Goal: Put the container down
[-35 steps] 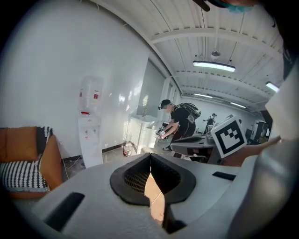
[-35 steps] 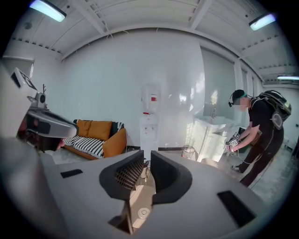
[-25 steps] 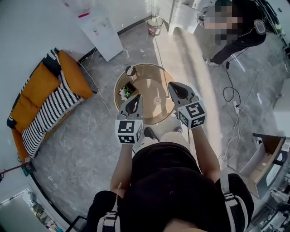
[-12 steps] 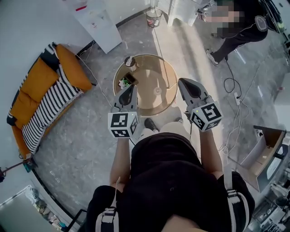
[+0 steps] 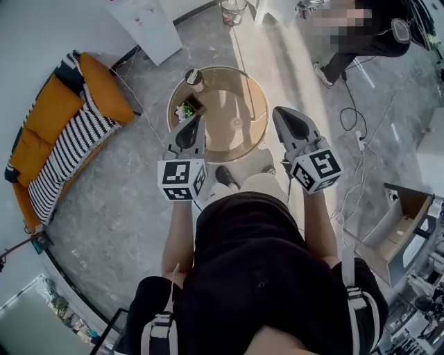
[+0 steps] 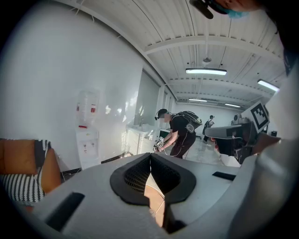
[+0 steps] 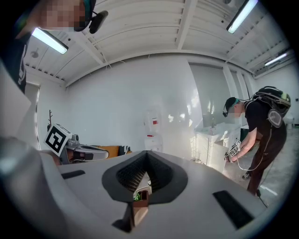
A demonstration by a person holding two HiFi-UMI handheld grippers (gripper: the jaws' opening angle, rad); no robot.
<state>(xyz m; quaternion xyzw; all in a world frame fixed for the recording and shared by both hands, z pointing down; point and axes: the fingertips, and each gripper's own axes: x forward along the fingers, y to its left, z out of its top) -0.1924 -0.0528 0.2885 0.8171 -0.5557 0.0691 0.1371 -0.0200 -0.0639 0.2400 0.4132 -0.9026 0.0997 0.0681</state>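
A round glass-topped table stands in front of me on the floor. A dark open container with green things inside sits at its left side; through the right gripper's gap it shows as a brown box. A small lidded jar stands at the far edge and a small round thing near the middle. My left gripper hovers over the table's near left edge, shut with nothing in it. My right gripper hangs beside the right edge, shut and empty.
An orange sofa with a striped blanket lies to the left. A white water dispenser and a wire bin stand at the back. A person bends at the back right, cables trail on the floor, and a cardboard box sits to the right.
My right gripper has drawn off the table's right edge, outward and a little upward. The left gripper stays about where it was. Both remain shut.
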